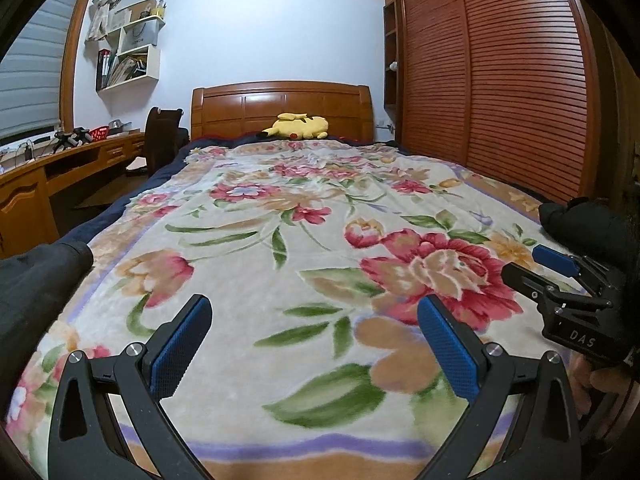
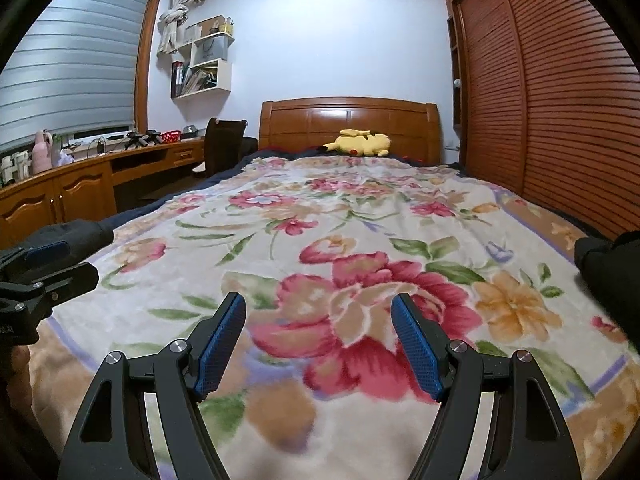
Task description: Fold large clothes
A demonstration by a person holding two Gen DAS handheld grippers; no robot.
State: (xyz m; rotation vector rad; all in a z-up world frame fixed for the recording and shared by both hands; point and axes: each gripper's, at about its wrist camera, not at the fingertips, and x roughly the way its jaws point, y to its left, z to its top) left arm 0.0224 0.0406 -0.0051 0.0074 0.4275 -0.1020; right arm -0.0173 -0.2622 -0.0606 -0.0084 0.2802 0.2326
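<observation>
Grippers hover side by side above a bed as we look down both sets of fingers: our left gripper (image 1: 316, 344), black-framed with blue ribbed pads, has its jaws spread wide with nothing between them, and our right gripper (image 2: 318, 344), of the same build, is likewise spread and empty. Under both tools lies a cream plush blanket printed with red and orange flowers and green leaves (image 1: 280, 240), flat across the mattress. Black cloth, apparently the large dark garment (image 1: 36, 280), lies bunched just left of the left gripper at the bed's edge; another dark bundle of black fabric (image 2: 608, 268) sits to the right of the right gripper, and we cannot tell whether the two are one piece. Far ahead of the fingertips, a yellow plush toy (image 2: 360, 144) rests against the brown wooden headboard (image 2: 348, 120). A slatted reddish-brown wardrobe door (image 1: 500, 80) stands to our right.
</observation>
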